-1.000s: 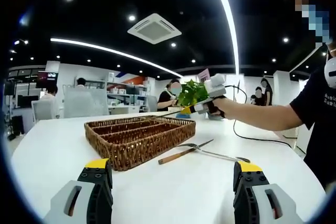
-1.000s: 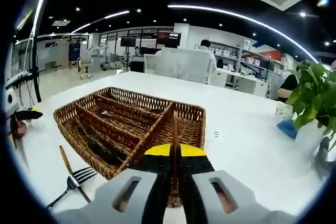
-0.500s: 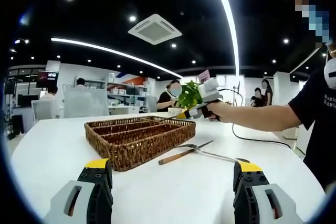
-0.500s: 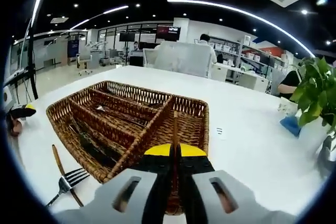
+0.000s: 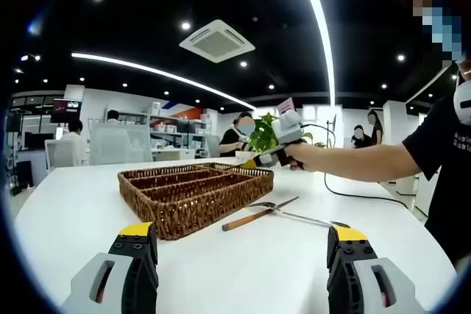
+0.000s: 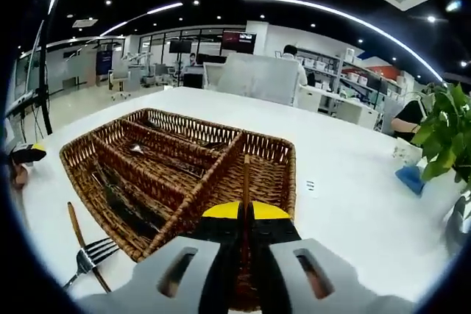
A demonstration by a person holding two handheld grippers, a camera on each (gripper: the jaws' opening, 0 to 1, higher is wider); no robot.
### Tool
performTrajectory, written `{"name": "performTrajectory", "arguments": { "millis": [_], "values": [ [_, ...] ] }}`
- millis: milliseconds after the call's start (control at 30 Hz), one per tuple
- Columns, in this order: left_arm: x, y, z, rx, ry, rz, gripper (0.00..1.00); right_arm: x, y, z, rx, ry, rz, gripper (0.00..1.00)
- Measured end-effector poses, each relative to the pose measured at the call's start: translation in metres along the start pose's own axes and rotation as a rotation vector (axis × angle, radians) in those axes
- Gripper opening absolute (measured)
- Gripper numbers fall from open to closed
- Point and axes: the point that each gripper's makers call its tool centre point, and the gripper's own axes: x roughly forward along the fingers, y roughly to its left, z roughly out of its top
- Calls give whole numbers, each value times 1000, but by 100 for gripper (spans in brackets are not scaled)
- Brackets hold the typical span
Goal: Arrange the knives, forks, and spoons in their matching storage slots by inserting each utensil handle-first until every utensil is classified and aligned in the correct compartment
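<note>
the right gripper, fingers clamped on a wooden-handled utensil, hangs over the wicker tray already holding cutlery, while a fork waits on the tabletop; left gripper fingers apart, idle.

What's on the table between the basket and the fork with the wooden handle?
Nothing. In the right gripper view, bare white table separates the basket from the fork; they lie close but apart.
</note>
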Motion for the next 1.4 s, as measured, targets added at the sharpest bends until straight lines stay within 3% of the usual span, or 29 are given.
{"name": "performTrajectory", "arguments": {
  "millis": [300, 333, 500, 667, 733, 800, 933, 1067, 1100, 1133, 1400],
  "values": [
    [1, 1, -1, 2, 4, -1, 100, 6, 7, -24, -4, 111, 59, 2],
    [1, 1, -1, 3, 4, -1, 100, 6, 7, -21, 13, 100, 66, 2],
    [0, 2, -1, 3, 3, 0, 100, 7, 10, -28, -2, 197, 101, 3],
    [0, 2, -2, 4, 3, -1, 100, 5, 14, -35, -8, 237, 141, 5],
    [0, 1, -2, 5, 5, -1, 100, 3, 19, -39, 3, 274, 179, 5],
    [0, 1, -3, 6, 7, -2, 100, 4, 28, -43, 65, 337, 246, 6],
    [0, 1, -3, 7, 8, -2, 100, 4, 28, -44, 70, 347, 252, 7],
    [0, 2, -2, 6, 4, 0, 100, 11, 27, -48, 99, 400, 275, 6],
    [0, 2, -2, 5, 2, 1, 100, 15, 23, -49, 86, 410, 265, 6],
    [0, 3, -3, 6, 5, 2, 100, 16, 20, -52, -18, 410, 230, 6],
    [0, 3, -4, 10, 15, 2, 100, 19, 18, -52, -58, 404, 253, 8]
  ]
}}
